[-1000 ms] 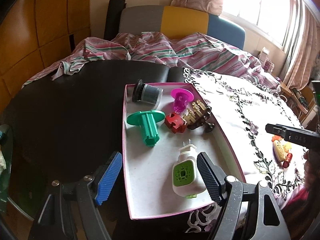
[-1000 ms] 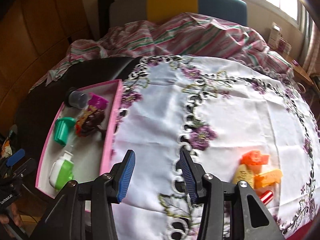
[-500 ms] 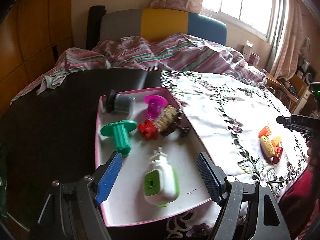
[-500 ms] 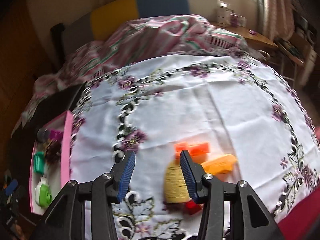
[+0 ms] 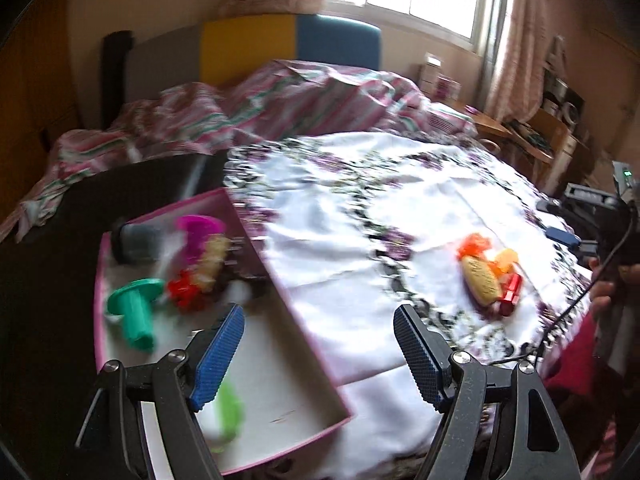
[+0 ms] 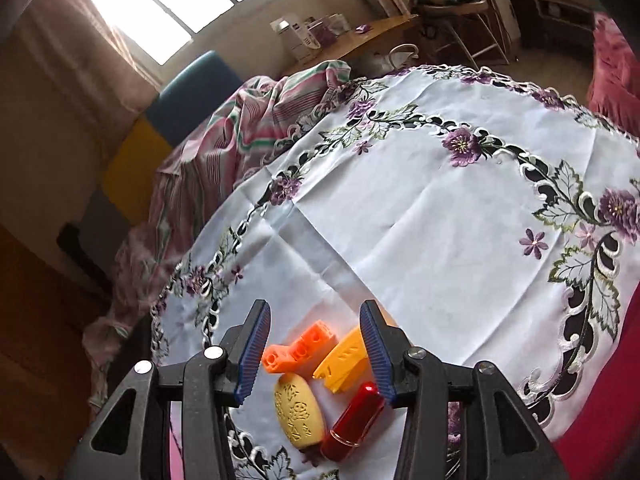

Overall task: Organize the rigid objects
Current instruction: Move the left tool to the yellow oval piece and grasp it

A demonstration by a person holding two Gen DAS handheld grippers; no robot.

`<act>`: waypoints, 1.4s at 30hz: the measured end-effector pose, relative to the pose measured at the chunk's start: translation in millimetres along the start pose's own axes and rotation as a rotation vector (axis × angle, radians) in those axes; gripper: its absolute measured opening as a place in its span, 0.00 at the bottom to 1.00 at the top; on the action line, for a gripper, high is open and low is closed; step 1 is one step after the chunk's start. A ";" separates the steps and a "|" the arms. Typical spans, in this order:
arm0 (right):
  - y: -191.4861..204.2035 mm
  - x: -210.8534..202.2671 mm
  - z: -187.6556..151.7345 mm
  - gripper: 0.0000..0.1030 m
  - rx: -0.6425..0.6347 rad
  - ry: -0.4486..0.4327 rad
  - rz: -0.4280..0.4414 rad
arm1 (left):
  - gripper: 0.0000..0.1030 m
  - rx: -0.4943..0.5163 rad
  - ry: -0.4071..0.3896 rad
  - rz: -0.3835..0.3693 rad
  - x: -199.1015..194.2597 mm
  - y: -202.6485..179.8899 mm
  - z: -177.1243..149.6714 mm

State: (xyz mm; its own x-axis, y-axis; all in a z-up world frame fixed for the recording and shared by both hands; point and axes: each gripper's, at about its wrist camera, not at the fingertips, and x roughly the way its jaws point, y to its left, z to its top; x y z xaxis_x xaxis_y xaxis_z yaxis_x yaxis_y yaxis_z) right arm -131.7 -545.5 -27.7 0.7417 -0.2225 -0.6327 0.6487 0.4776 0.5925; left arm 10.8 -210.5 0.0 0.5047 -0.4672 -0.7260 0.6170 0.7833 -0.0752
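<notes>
A pink-rimmed tray (image 5: pixel 316 364) on the table holds a green plunger-shaped piece (image 5: pixel 136 312), a magenta piece (image 5: pixel 198 232), a dark cup (image 5: pixel 134 240), a red piece (image 5: pixel 184 290) and a white-and-green plug-in device (image 5: pixel 230 412). My left gripper (image 5: pixel 318 354) is open and empty above the tray's near right side. On the embroidered tablecloth (image 6: pixel 420 208) lie an orange block (image 6: pixel 298 350), a yellow-orange piece (image 6: pixel 344 358), a yellow oval (image 6: pixel 298 410) and a red cylinder (image 6: pixel 354 420). My right gripper (image 6: pixel 314 350) is open, its fingers straddling this group.
A striped blanket (image 5: pixel 280 96) and a grey, yellow and blue headboard (image 5: pixel 248 48) lie behind the table. The right gripper and the hand holding it show at the right edge of the left wrist view (image 5: pixel 592 240). A desk (image 6: pixel 360 36) stands by the window.
My left gripper has swung right, so the tray slid left in view. My right gripper has moved down and over the small cluster, which now sits between its fingers.
</notes>
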 end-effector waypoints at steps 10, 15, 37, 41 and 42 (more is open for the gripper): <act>-0.3 3.9 -1.0 0.46 0.011 0.019 0.029 | 0.71 0.090 0.129 -0.194 55.4 -66.8 18.5; -2.1 5.1 -1.1 0.46 0.019 0.026 0.047 | 0.66 0.115 0.214 -0.282 88.8 -105.6 27.3; 2.4 7.4 -2.6 0.46 -0.003 0.040 0.062 | 0.31 0.097 0.318 -0.378 150.6 -146.6 31.0; 5.4 12.5 -3.8 0.46 -0.020 0.069 0.046 | 0.28 0.143 0.283 -0.356 128.4 -134.9 21.7; 6.5 14.2 -4.3 0.46 -0.026 0.077 0.040 | 0.28 0.149 0.282 -0.352 125.3 -131.7 17.5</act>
State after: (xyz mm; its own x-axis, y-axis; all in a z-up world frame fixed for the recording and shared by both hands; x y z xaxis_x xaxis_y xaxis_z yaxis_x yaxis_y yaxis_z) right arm -117.7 -541.9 -34.9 0.7507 -0.1375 -0.6462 0.6138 0.5070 0.6052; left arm 3.4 -379.4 -69.2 0.0787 -0.5483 -0.8326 0.8113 0.5206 -0.2661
